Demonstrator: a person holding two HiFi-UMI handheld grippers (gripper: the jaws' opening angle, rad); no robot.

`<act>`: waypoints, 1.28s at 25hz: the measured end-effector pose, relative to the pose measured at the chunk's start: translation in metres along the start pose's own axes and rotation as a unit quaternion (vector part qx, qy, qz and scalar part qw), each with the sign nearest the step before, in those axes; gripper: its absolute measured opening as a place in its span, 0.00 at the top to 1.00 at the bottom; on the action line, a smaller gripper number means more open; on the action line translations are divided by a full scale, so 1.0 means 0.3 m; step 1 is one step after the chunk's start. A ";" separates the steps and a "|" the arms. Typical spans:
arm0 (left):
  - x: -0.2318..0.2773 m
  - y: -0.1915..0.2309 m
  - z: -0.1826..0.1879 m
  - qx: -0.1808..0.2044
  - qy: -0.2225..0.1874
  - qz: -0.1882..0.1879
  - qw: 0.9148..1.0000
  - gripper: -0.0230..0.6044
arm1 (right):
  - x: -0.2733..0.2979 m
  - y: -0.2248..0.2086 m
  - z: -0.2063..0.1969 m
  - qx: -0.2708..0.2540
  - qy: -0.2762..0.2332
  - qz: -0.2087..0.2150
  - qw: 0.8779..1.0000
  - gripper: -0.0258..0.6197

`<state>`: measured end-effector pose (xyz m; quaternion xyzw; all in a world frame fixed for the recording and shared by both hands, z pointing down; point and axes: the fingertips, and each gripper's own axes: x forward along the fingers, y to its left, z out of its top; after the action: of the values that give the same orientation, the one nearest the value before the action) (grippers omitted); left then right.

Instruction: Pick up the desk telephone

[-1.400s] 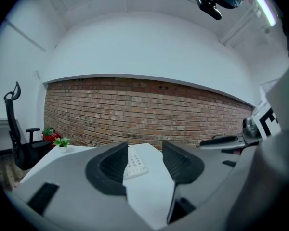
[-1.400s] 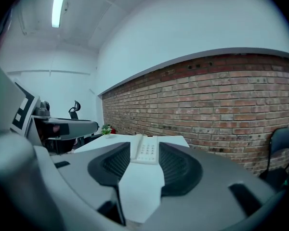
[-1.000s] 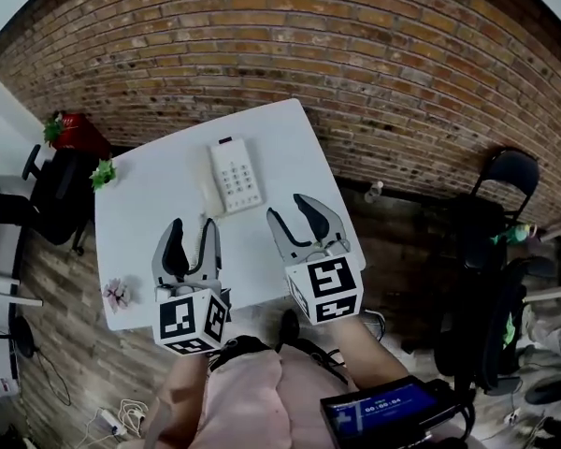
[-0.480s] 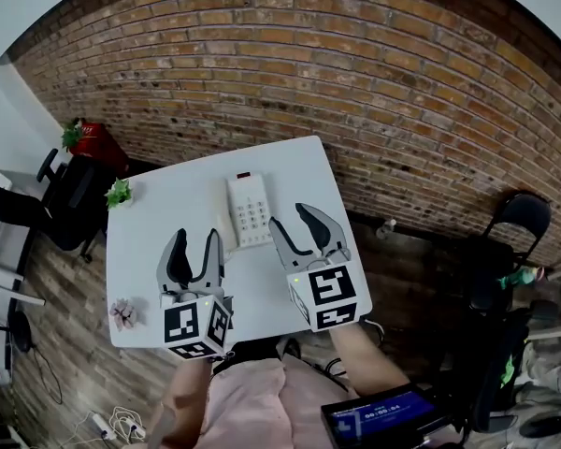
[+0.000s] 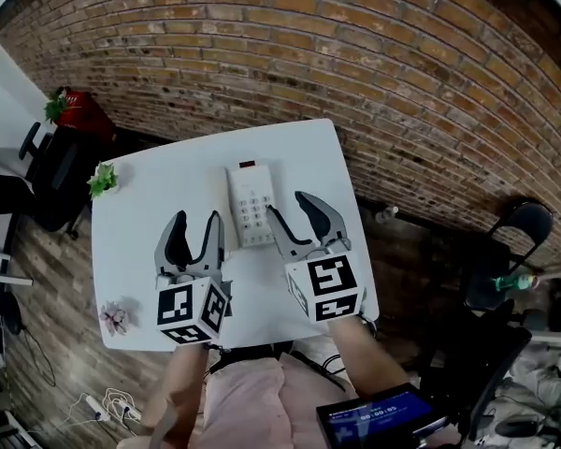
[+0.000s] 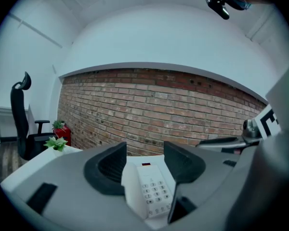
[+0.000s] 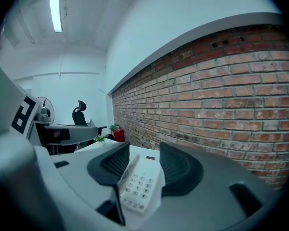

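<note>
The white desk telephone (image 5: 250,204) lies flat on the white table (image 5: 150,223), keypad up, with its handset along its left side. In the head view my left gripper (image 5: 194,224) hovers just short of the phone's near left corner; its jaws are opening with nothing between them. My right gripper (image 5: 290,210) is open beside the phone's right edge, apart from it. The telephone (image 6: 151,191) shows ahead through the left gripper (image 6: 144,161) in its own view. It also shows as the telephone (image 7: 139,184) beyond the right gripper (image 7: 142,163).
A small green plant (image 5: 101,178) stands at the table's left edge and a pink flower (image 5: 112,317) near its front left corner. A brick wall (image 5: 355,64) runs behind the table. A black office chair (image 5: 51,176) is left, a folding chair (image 5: 524,223) right.
Both grippers have moved forward over the table toward the telephone, from well short of it to beside its near end. They hold nothing in any frame.
</note>
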<state>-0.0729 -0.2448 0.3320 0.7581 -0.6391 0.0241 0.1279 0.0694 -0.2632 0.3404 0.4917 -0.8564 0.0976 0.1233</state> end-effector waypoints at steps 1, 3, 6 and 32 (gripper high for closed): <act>0.028 0.012 -0.016 -0.007 0.007 -0.003 1.000 0.56 | 0.031 -0.003 -0.013 0.002 0.005 0.000 1.000 0.65; 0.077 0.030 -0.056 -0.024 0.025 -0.009 0.999 0.55 | 0.085 -0.009 -0.044 0.009 0.019 0.002 1.000 0.64; 0.143 0.051 -0.119 -0.045 0.053 -0.016 0.997 0.54 | 0.161 -0.022 -0.098 0.022 0.043 0.004 0.999 0.63; 0.482 0.154 -0.552 -0.235 0.204 -0.084 0.947 0.35 | 0.517 -0.032 -0.515 0.118 0.202 0.077 0.969 0.38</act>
<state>-0.0705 -0.3538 0.5283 0.7366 -0.5205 0.0171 0.4314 0.0201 -0.3503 0.5355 0.4054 -0.8317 0.3042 0.2267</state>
